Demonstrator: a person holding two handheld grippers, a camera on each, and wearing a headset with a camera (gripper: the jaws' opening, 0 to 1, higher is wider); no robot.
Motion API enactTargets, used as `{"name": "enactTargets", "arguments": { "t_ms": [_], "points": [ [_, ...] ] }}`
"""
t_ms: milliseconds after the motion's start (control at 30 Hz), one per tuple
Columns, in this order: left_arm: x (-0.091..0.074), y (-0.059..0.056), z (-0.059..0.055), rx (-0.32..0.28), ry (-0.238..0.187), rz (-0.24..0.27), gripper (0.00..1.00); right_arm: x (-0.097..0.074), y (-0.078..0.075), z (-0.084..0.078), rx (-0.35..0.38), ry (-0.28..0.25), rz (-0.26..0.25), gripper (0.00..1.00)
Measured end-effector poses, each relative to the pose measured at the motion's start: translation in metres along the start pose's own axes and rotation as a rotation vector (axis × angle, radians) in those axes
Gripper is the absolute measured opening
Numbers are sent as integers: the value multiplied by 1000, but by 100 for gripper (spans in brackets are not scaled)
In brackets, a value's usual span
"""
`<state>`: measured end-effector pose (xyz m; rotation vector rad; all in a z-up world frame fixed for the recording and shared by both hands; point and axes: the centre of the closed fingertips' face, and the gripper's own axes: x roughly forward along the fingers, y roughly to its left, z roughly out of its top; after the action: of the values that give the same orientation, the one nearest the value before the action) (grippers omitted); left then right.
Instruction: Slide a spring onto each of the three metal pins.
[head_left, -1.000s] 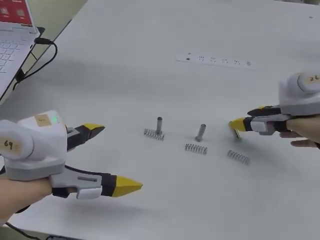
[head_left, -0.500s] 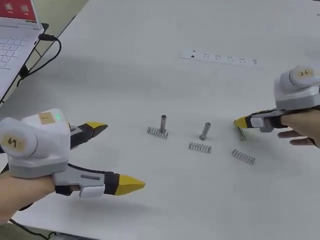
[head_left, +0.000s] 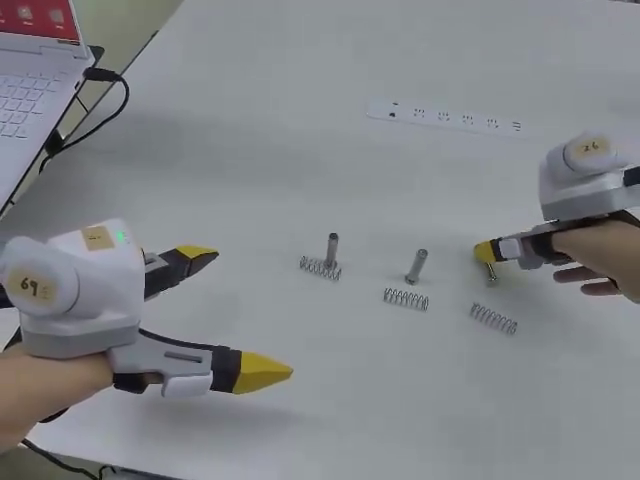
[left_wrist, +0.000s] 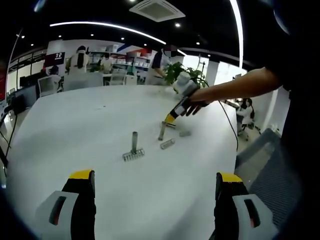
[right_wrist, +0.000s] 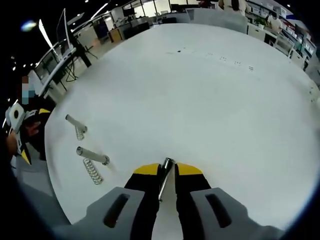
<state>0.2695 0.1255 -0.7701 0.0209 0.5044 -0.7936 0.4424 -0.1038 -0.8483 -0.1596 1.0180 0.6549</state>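
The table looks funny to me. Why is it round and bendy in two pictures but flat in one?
Left gripper view and right gripper view: a fisheye lens bulges the table and curves the ceiling lights. Head view: table flat, evenly lit, soft shadows.

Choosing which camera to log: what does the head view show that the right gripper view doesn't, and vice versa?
Head view's extras: the right spring lying near the right gripper, and the open left gripper whole. Right gripper view's extra: a close look at its jaws shut on the gripped pin. Shared: the left pin with the left spring beside it, the middle pin with the middle spring, and the power strip.
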Motion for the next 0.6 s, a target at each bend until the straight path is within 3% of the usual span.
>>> {"name": "enactTargets", "arguments": {
  "t_ms": [300,600],
  "points": [
    [0,1,-2,-3,3,-4,98,3,3,-1,0,26,-23,7],
    [1,-1,2,-1,-6,-8,98,-1,8,-5,2,28,-14,6]
  ]
}}
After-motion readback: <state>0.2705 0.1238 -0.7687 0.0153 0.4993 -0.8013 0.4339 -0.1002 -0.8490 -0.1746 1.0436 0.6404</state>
